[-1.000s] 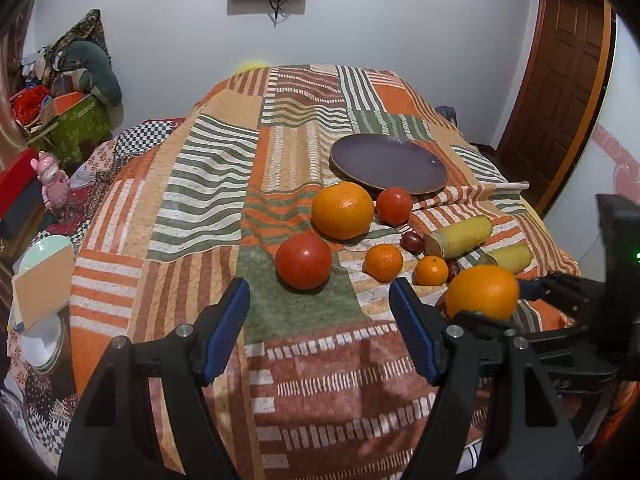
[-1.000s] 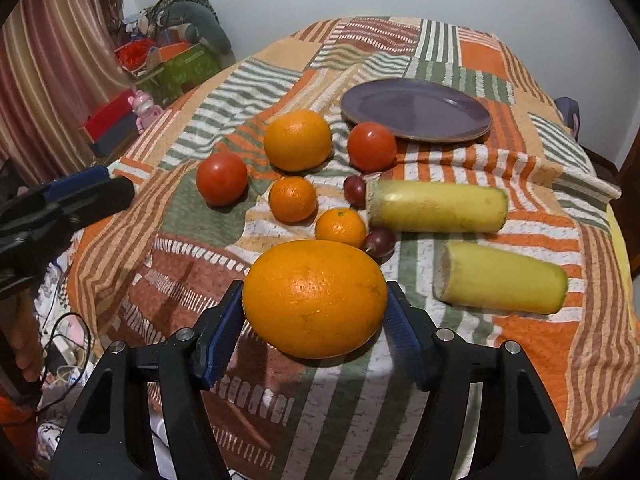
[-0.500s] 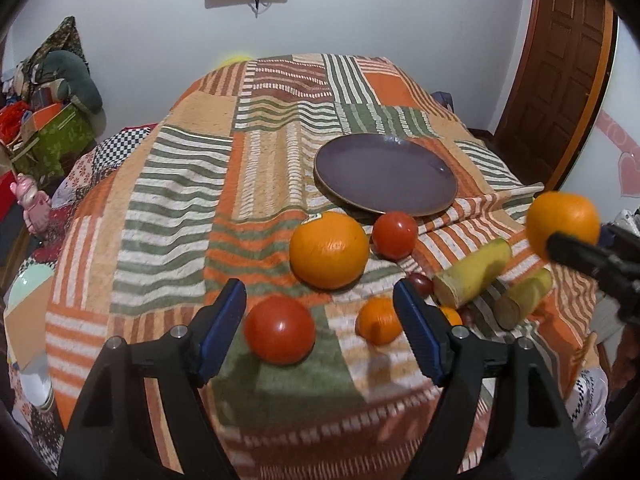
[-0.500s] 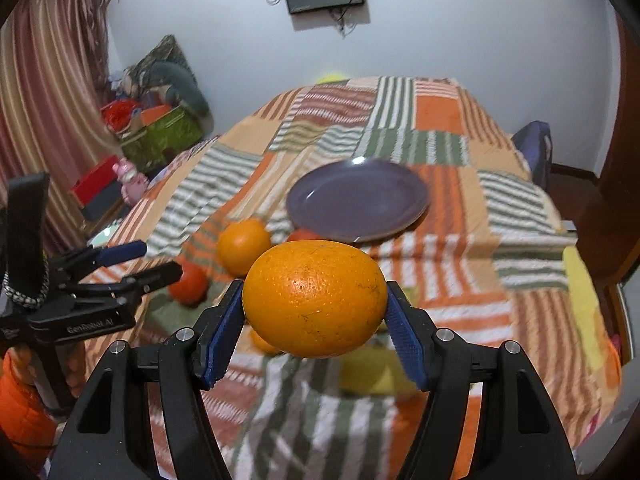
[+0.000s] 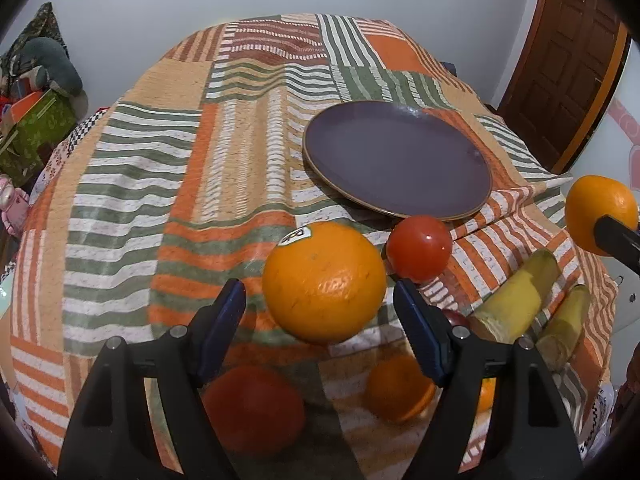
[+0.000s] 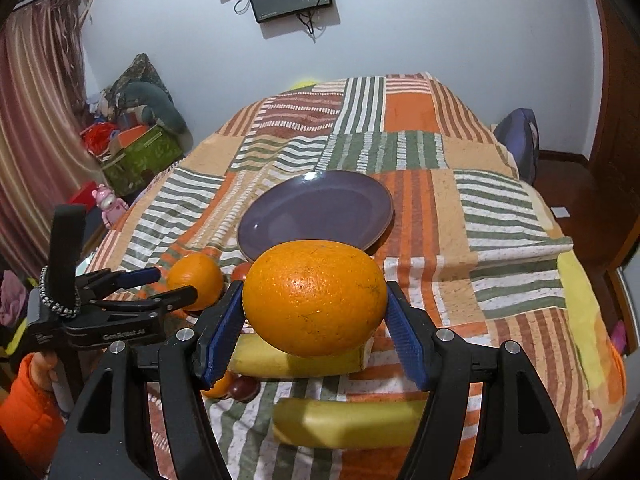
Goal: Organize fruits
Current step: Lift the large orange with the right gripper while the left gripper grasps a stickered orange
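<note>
Both tools are in view above a bed covered by a striped patchwork bedspread. Right tool is clamped on a large orange, held in the air just in front of an empty purple plate that lies on the bedspread. Left tool has its blue pads apart, one on each side of a second large orange that rests on the bedspread; a clear gap shows at both sides, so nothing is gripped. Its jaws have just been widening.

Near the resting orange lie a red tomato just to its right, a second tomato and a small mandarin nearer the camera, and two yellow banana pieces at the right edge.

Risks, as a judgement: the bedspread is soft and rumpled, so round fruit could roll once nudged. If the left tool closes off-centre, the orange may squirt out and knock the tomato beside it. The plate sits on uneven folds, so an orange dropped from height could roll off its shallow rim. The two tools are close and could collide near the plate.

Writing: the left tool's body carries small pale lettering, too blurred to read with certainty. A small sticker sits on top of the resting orange; its print is illegible.
</note>
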The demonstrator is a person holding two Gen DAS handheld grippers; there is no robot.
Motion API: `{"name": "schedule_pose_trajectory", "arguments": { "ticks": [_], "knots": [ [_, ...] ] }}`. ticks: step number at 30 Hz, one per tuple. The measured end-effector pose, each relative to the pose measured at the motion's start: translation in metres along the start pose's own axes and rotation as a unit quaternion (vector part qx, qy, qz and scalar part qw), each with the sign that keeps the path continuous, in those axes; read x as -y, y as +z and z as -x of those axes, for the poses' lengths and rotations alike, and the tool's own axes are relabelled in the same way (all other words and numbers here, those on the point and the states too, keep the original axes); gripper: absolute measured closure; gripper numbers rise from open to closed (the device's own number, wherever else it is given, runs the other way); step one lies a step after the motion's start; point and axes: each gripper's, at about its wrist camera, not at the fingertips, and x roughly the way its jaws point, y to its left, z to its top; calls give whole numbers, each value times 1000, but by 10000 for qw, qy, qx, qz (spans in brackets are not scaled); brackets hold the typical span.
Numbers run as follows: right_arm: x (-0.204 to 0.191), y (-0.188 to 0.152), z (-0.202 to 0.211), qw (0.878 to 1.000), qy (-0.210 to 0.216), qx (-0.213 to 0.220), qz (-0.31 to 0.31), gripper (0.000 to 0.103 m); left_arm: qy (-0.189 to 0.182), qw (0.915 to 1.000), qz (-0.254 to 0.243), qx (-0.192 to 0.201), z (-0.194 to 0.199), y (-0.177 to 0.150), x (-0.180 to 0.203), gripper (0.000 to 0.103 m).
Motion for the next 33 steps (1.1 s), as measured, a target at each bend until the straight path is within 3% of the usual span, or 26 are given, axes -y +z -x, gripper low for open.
{"name": "schedule_pose_trajectory", "arguments": {
  "ticks": [7,18,33],
  "knots": [
    [6,0,-9,10000,29,-61,-45,38,-13,9999,72,-87,-17,5,1,31],
    [12,6,-6,9999,-22,34,-114,38,-85,9998,161,-74,-6,6,-1,33],
    [15,40,17,9978,-319,579,36,38,41,9974,-9,715,60,35,6,33]
  ]
}}
